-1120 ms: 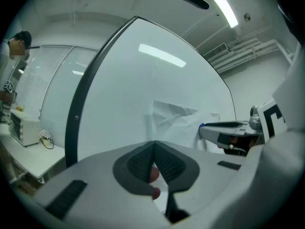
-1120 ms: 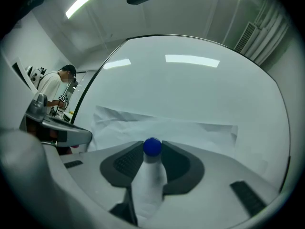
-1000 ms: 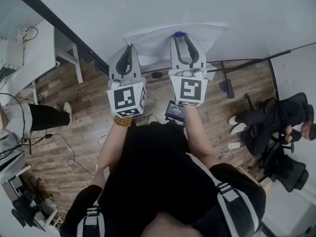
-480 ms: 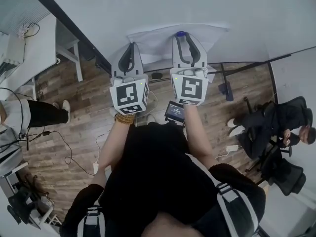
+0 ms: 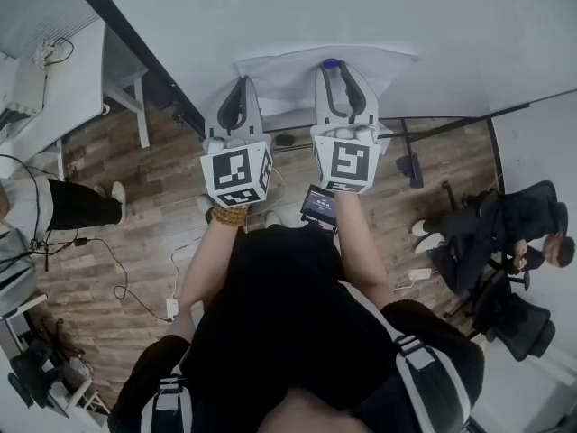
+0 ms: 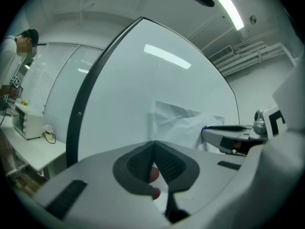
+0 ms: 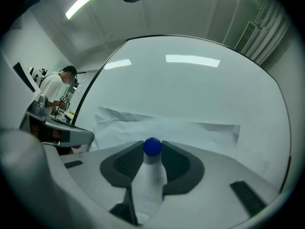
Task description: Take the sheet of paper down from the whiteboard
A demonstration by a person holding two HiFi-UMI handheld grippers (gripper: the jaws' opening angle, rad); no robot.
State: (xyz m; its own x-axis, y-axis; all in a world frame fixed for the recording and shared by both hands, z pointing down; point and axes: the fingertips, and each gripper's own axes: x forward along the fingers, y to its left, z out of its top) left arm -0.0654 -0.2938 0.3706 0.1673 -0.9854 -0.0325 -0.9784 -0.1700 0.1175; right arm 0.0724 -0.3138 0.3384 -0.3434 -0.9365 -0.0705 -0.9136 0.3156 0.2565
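**Colleague:** Which step are you on?

**Me:** The unpinning. The creased white sheet of paper (image 5: 287, 81) is on the glossy white whiteboard with the dark frame (image 5: 379, 12). A small round blue magnet (image 7: 152, 146) sits on it and, as I read it, holds it there. My right hand-held gripper (image 7: 152, 150) points at the board, and its pads pinch that magnet from both sides.

**Colleague:** And the left one?

**Me:** The left hand-held gripper (image 6: 153, 144) has its pads pressed together right at the sheet's left edge. I can't tell whether they nip the paper.

**Colleague:** What does the next move need?

**Me:** I'd draw the magnet straight off the board, pulling firmly because it will cling. The left should steady the sheet so it doesn't drop. After that the paper should come away freely.
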